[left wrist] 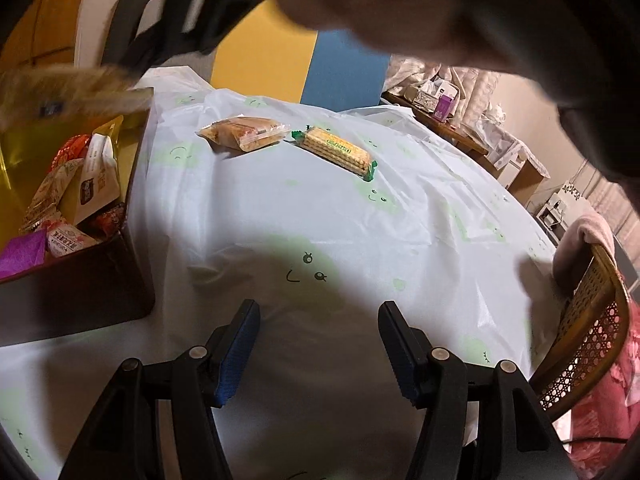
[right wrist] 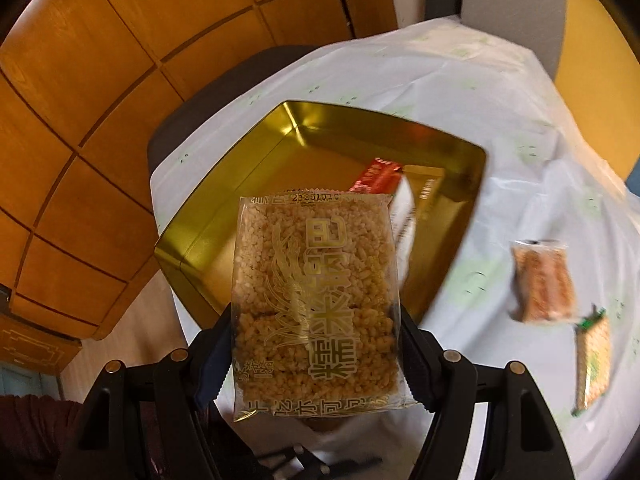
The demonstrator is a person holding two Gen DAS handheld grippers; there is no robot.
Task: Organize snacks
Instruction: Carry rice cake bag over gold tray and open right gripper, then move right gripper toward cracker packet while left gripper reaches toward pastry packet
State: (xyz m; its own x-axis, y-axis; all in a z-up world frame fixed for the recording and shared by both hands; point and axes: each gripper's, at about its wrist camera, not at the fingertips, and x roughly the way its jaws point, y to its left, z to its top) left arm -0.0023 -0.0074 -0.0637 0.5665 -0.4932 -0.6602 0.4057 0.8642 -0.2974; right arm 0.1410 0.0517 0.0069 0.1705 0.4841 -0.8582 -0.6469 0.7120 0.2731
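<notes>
Black fingers with blue pads fill the bottom of both views. At the lower centre of the left wrist view, the left gripper (left wrist: pixel 318 354) is seen with its jaws parted about halfway and nothing between them, only the white tablecloth (left wrist: pixel 420 248) printed with pale green faces.

Largest of the task's things, the gold tin (right wrist: pixel 320 120) is seen at the centre of the right wrist view, resting on the cloth near the table's edge; at the left edge of the left view it is shown with dark outer walls and a heap of wrapped snacks (left wrist: pixel 76 196) inside.

A clear rice-cracker packet (right wrist: pixel 316 300) is clamped by its two long sides in the right gripper (right wrist: pixel 316 356), jaws spread wide to the packet's width, and is held in front of the tin (its gold printing faces the lens).

On the open cloth, upper centre of the left view, a green-ended biscuit pack (left wrist: pixel 335 153) lies just beside a smaller orange snack pouch (left wrist: pixel 244 133), apart from the tin.

At the right edge of that view, a cane-backed chair (left wrist: pixel 592 332) is seen against the table.
</notes>
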